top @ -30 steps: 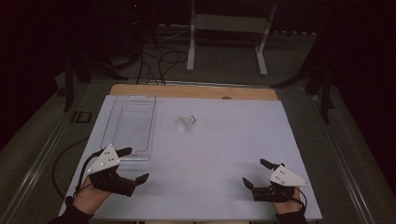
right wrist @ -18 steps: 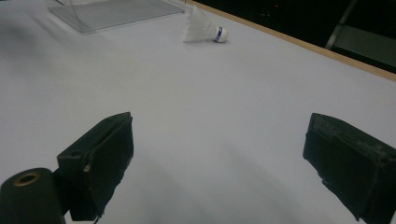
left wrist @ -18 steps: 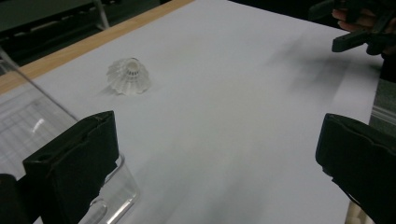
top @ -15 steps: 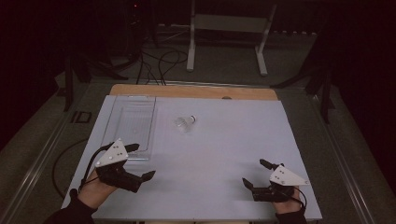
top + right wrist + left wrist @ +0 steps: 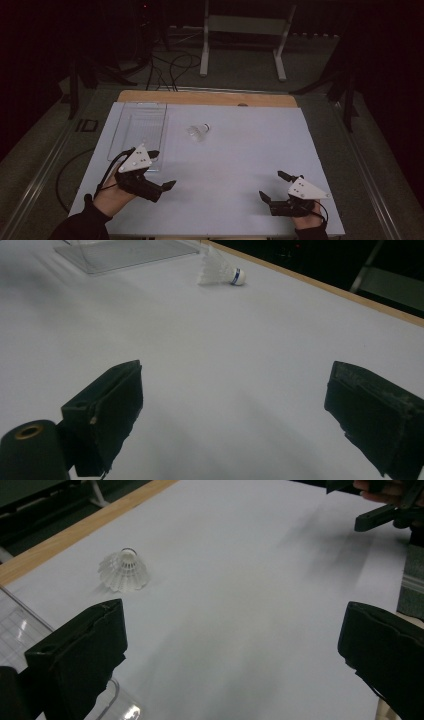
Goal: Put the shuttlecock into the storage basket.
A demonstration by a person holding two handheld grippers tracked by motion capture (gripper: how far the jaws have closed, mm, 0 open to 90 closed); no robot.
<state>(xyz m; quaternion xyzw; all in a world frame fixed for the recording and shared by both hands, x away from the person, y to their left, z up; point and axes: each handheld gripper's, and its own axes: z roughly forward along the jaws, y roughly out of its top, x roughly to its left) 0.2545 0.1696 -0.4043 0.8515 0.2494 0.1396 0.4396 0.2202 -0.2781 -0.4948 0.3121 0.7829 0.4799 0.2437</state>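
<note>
Item: white feathered shuttlecock [image 5: 198, 131] with a white cork tip banded in blue. It lies on its side on the white sheet covering the worktop [image 5: 240, 165], toward the far side and a little left of centre, just right of the clear plastic rectangular tray [image 5: 139, 131]. Nothing touches it.

Orientation: long axis roughly level with the worktop; in the high view the cork tip points right and slightly far, and the feather skirt flares toward the near left.

My left gripper [image 5: 159, 170]: held at the near left, beside the tray's near end, aimed toward the shuttlecock. Fingers [image 5: 80, 655] spread wide, nothing between them.

My right gripper [image 5: 274, 186]: held at the near right, well apart from the shuttlecock. Fingers [image 5: 107, 405] spread wide, also empty.

Progress, as I judge it: nothing is picked up yet. The tray holds nothing I can see. The reach, the grasp and any placing all remain.
</note>
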